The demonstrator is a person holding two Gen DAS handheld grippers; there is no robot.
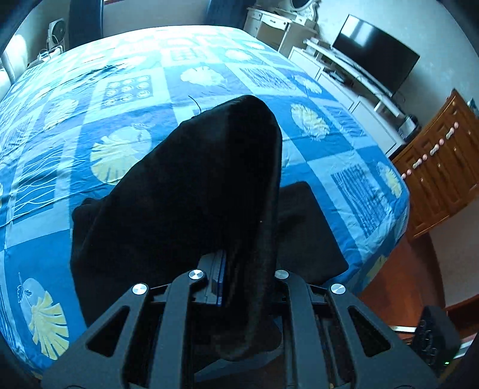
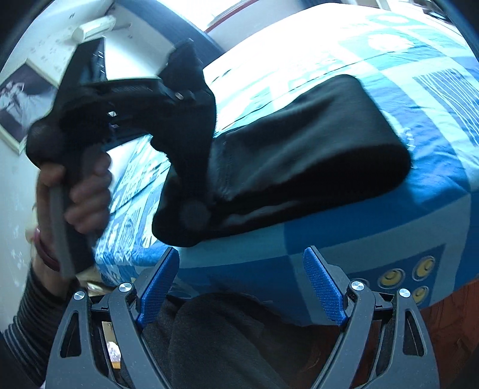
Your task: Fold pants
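The black pants point(image 1: 185, 185) lie on the blue patterned bedspread point(image 1: 149, 89), part of them lifted. My left gripper point(image 1: 239, 269) is shut on a thick fold of the cloth, which drapes over and hides its fingertips. In the right wrist view the pants point(image 2: 299, 155) form a rolled, partly folded bundle near the bed's edge, and one end rises to the left gripper point(image 2: 179, 89), held by a person's hand point(image 2: 86, 191). My right gripper point(image 2: 242, 269) stands open just off the bed's near edge, its blue pads point(image 2: 158, 287) holding nothing.
The bedspread point(image 2: 359, 239) reaches far beyond the pants. A white TV stand with a dark screen point(image 1: 374, 65) and a wooden cabinet point(image 1: 443, 167) stand past the bed's right side. A dresser point(image 1: 269, 27) is at the far end. The person's dark trouser leg point(image 2: 215, 338) fills the space below the right gripper.
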